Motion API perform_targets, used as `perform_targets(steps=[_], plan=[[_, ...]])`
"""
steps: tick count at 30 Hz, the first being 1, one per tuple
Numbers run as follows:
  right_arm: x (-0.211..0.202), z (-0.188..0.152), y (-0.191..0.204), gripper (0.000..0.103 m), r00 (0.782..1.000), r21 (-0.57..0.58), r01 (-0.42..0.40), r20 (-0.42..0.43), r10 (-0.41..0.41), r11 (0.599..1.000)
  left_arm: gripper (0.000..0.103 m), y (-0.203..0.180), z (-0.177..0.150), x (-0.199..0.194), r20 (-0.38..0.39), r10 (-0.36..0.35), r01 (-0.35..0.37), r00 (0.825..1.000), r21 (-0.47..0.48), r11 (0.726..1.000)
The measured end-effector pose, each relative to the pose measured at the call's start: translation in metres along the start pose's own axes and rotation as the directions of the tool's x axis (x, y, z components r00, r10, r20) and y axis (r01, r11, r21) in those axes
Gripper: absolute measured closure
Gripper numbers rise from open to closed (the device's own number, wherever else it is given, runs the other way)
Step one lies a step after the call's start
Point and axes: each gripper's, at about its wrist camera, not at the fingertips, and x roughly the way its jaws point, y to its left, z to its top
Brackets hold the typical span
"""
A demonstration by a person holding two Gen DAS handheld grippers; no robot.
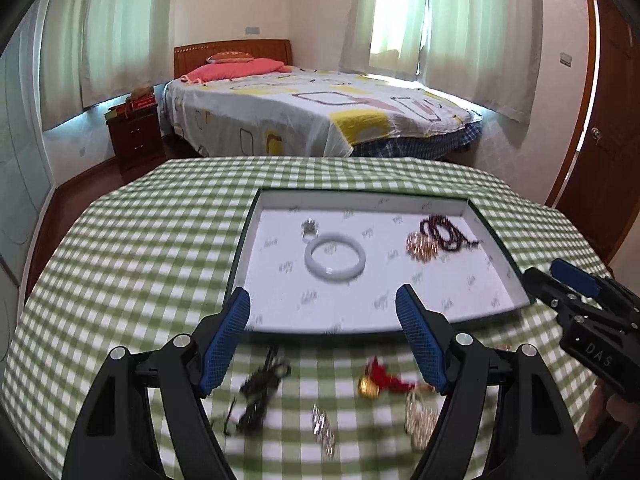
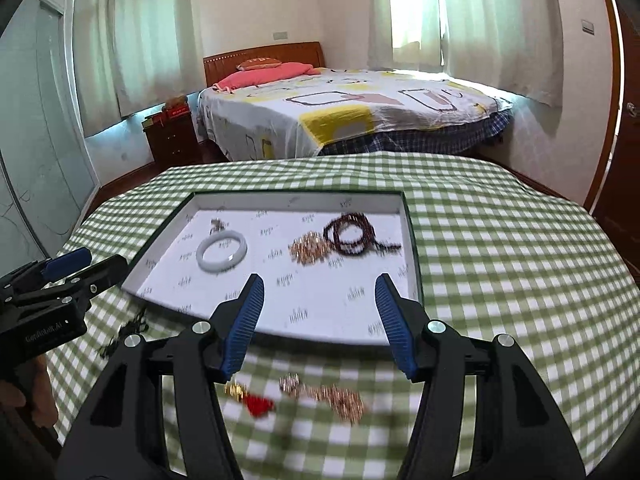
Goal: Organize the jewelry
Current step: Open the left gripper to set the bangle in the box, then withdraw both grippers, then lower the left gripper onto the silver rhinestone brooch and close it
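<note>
A shallow white-lined tray lies on the checked cloth. In it are a white bangle, a small silver piece, a gold chain bracelet and a dark red bead strand. Loose on the cloth in front of it lie a black cord necklace, a silver bracelet, a red tassel with a gold bell and a gold bracelet. My left gripper and right gripper hover open and empty above the tray's near rim.
The green-and-white checked table drops off at its far edge. Beyond it stand a bed, a dark wooden nightstand on the left and a brown door on the right. Both grippers hang side by side.
</note>
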Motion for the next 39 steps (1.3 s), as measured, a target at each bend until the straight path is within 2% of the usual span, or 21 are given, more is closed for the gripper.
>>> perform_targets(steps=[14,20,28,37,39], plan=[[-0.016,-0.066,-0.016,0.046,0.996,0.021,0.032,-0.084,-0.030,0.999,0.030,0.005,-0.070,-0.005,-0.108,0.029,-0.032,0.994,-0.025,0.999],[-0.015,-0.081,-0.015,0.046,0.994,0.014,0.031,-0.102,-0.030,0.999,0.030,0.006,-0.081,0.000,-0.120,0.044,-0.046,0.992,-0.017,0.999],[-0.012,-0.084,-0.012,0.046,0.994,0.013,0.026,-0.110,-0.024,1.000,0.031,0.008,-0.086,0.010,-0.138,0.054,-0.055,0.989,-0.004,0.998],[-0.010,-0.085,-0.009,0.046,0.993,0.007,0.018,-0.116,-0.017,1.000,0.056,0.009,-0.088,0.022,-0.165,0.033,-0.032,0.986,0.009,0.999],[-0.010,-0.086,-0.008,0.046,0.993,0.008,0.018,-0.117,-0.017,1.000,0.064,0.009,-0.088,0.021,-0.162,0.034,-0.032,0.986,0.017,0.999]])
